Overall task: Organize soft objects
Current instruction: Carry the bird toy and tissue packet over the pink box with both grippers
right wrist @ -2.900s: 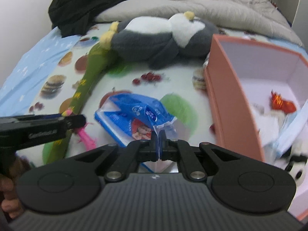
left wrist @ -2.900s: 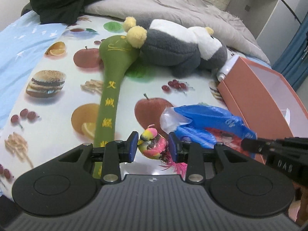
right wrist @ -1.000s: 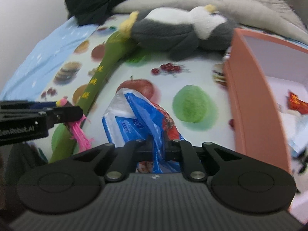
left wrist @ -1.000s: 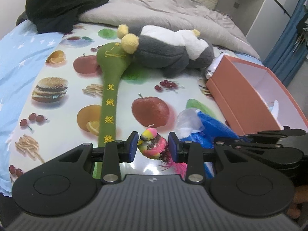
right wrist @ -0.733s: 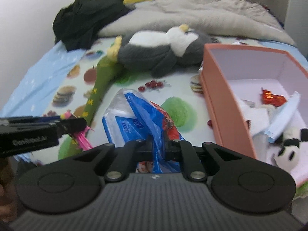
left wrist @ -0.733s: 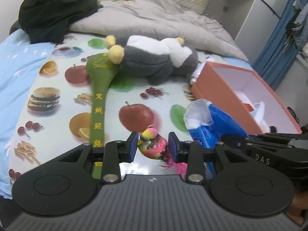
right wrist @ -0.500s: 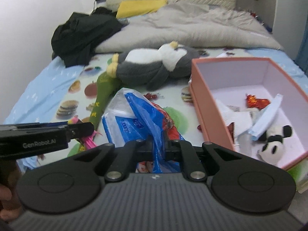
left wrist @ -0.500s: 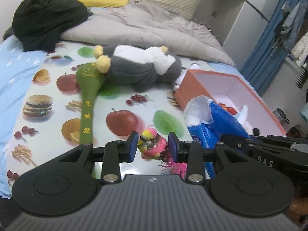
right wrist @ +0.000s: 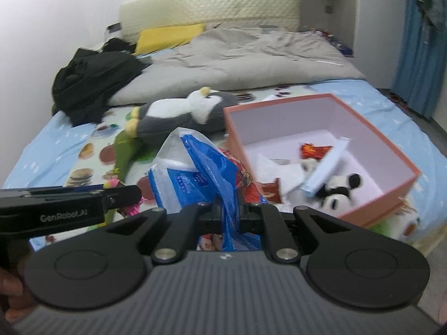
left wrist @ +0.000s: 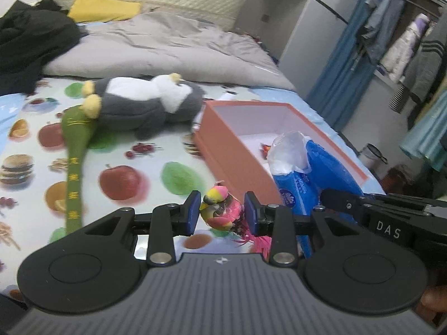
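Now, nearest you first.
Left tongs: your blue pads are clamped on the bird, a small toy of pink, yellow and green, held in the air above the mat.
Right tongs: pinched together on the blue bag, whose clear neck stands above them; it hangs in front of the box.
Mat: food-print sheet on the bed, under both tongs.
Box: open, salmon outside and pale inside, on the bed to your right; a panda, a red wrapper and a pale blue strip lie in it.
Green stick: long plush, flat on the mat, left.
Penguin: grey and white plush on its side, feet touching the stick's head.
Farthest: grey quilt, black clothes, yellow pillow.
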A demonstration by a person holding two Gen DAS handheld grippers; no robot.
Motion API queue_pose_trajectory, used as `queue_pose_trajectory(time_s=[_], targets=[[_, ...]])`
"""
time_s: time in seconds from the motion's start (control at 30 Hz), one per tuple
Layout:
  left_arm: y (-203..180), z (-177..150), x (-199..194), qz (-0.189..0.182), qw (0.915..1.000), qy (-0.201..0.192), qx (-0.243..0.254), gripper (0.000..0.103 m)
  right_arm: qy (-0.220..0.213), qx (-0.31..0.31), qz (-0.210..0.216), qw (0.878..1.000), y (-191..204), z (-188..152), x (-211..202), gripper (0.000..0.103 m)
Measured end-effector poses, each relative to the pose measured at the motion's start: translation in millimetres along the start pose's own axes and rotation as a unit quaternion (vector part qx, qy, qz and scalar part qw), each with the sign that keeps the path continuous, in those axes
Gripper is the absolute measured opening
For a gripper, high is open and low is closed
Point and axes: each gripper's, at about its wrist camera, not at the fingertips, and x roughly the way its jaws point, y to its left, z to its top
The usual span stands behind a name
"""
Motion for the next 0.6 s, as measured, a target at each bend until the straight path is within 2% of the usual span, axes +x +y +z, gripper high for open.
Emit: queue_pose_trajectory(time_s=[0.3, 0.6], targets=[[-38, 18, 31, -0.04, 0.9988, 0.02, 0.02, 0.039, 0.0, 0.049, -0.031, 0.998, -46, -2, -10, 0.01], [-64, 62, 92, -0.048, 0.9975, 0.034, 0.039, 0.039, -0.004, 0.07, -0.036, 0.997, -88, 30, 18, 0.011]])
